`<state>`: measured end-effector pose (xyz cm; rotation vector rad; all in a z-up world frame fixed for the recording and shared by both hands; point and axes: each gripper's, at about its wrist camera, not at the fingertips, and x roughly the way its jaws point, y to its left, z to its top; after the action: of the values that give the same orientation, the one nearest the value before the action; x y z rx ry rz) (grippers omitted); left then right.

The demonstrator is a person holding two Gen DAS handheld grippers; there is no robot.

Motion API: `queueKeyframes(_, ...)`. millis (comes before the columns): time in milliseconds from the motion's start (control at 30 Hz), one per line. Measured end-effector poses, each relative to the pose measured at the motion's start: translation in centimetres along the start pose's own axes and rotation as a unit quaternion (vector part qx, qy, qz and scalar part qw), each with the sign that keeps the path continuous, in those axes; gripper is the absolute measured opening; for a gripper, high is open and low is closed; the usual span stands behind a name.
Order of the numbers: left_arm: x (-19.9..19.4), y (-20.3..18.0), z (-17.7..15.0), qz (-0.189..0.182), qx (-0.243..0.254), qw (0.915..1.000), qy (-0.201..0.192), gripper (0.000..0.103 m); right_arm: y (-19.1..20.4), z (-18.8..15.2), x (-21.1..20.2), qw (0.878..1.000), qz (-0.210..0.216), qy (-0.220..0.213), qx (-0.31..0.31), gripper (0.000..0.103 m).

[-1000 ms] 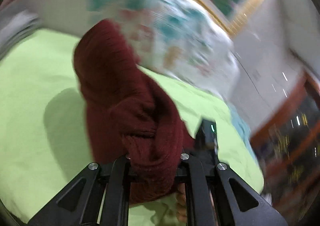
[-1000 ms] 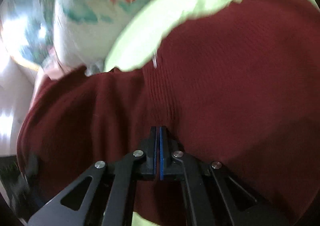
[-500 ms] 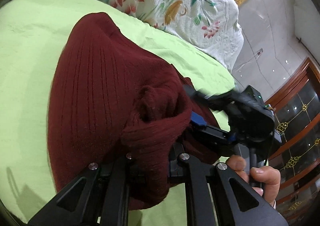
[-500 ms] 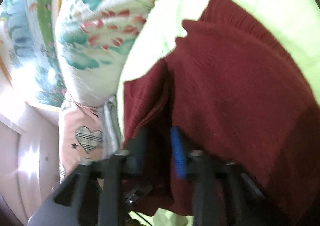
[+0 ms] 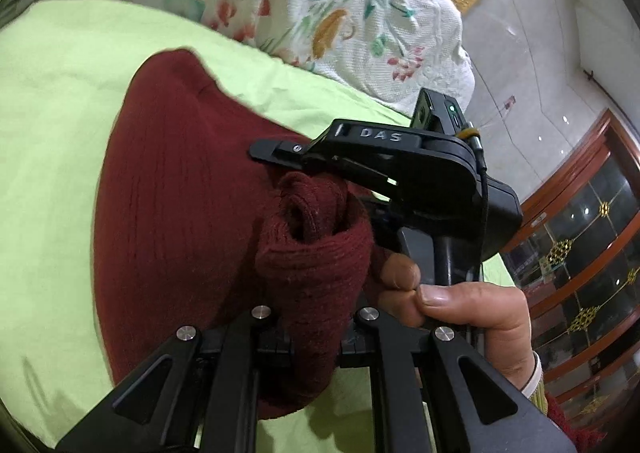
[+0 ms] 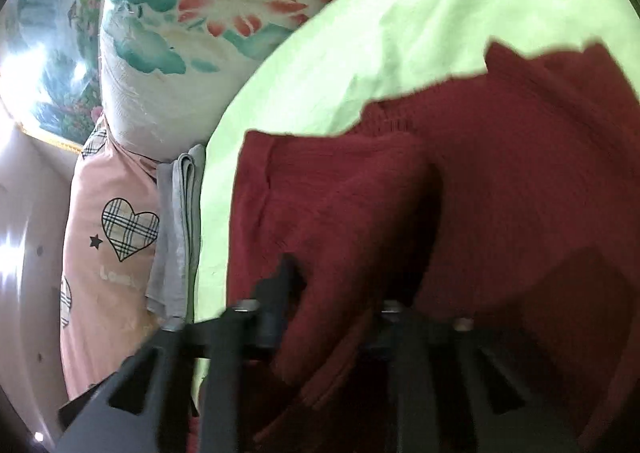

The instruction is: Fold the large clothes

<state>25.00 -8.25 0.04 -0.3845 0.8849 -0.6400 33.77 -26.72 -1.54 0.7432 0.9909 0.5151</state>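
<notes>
A dark red knit sweater (image 5: 172, 221) lies on the lime green bed sheet (image 5: 52, 101). My left gripper (image 5: 316, 293) is shut on a bunched fold of the sweater, which wraps over its fingers and hides the tips. My right gripper (image 6: 336, 285) stands open over the sweater (image 6: 500, 181), with a flap of red cloth lying between its spread fingers. In the left wrist view the right gripper's black body (image 5: 400, 169) sits just beyond the bunched fold, held by a hand (image 5: 460, 305).
A floral quilt (image 5: 320, 1) is piled at the head of the bed, also in the right wrist view (image 6: 192, 37). A pink heart-print pillow (image 6: 108, 237) and a folded grey cloth (image 6: 176, 229) lie beside it. A wooden glass cabinet (image 5: 592, 245) stands to the right.
My right gripper has gone from shut on the sweater to open, letting the cloth go. The sweater has come down from hanging to lying on the sheet. The left gripper keeps its hold.
</notes>
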Motion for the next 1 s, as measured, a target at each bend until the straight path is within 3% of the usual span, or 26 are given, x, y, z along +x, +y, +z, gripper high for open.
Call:
queueKeyframes(167,0.9,-4.1,1.2,-0.032,0.037,0.9988,-0.003,0.011,1.7,1.2,-5.6,0.995,-0.002,-0.066,-0.072,0.014)
queueKeyframes(267,3.2,-6.6,1.1,-0.045,0.056,0.9974,0.010,0.011,0.6,1.9,-8.6,0.991,-0.023,-0.089,-0.093,0.014)
queueKeyframes(400,7.7,-7.6,0.0,-0.041,0.058,0.9959,0.055,0.011,-4.1,2.2,-8.7,0.993,-0.069,-0.077,-0.066,0.014)
queueKeyframes(500,9.8,-8.0,-1.3,-0.017,0.076,0.9934,0.085,0.011,-6.9,1.7,-7.8,0.993,-0.087,-0.065,-0.044,0.014)
queueKeyframes(633,8.1,-7.9,-1.6,-0.035,0.067,0.9928,0.093,0.027,-7.9,1.3,-8.1,0.995,-0.066,-0.071,-0.040,0.014)
queueKeyframes(733,4.5,-7.1,-1.6,-0.050,0.052,0.9942,0.080,0.048,-7.4,1.3,-7.8,0.993,-0.074,-0.070,-0.052,0.014)
queueKeyframes(767,3.5,-6.9,-1.5,-0.048,0.051,0.9950,0.071,0.051,-7.2,1.4,-7.7,0.993,-0.075,-0.070,-0.054,0.014)
queueKeyframes(833,1.0,-6.0,-1.4,-0.033,0.045,0.9972,0.051,0.069,-7.1,1.3,-7.7,0.993,-0.076,-0.071,-0.054,0.014)
queueKeyframes(1000,-1.6,-3.1,-0.3,0.007,0.020,0.9997,0.013,0.070,-6.5,1.4,-7.9,0.993,-0.078,-0.070,-0.062,0.023)
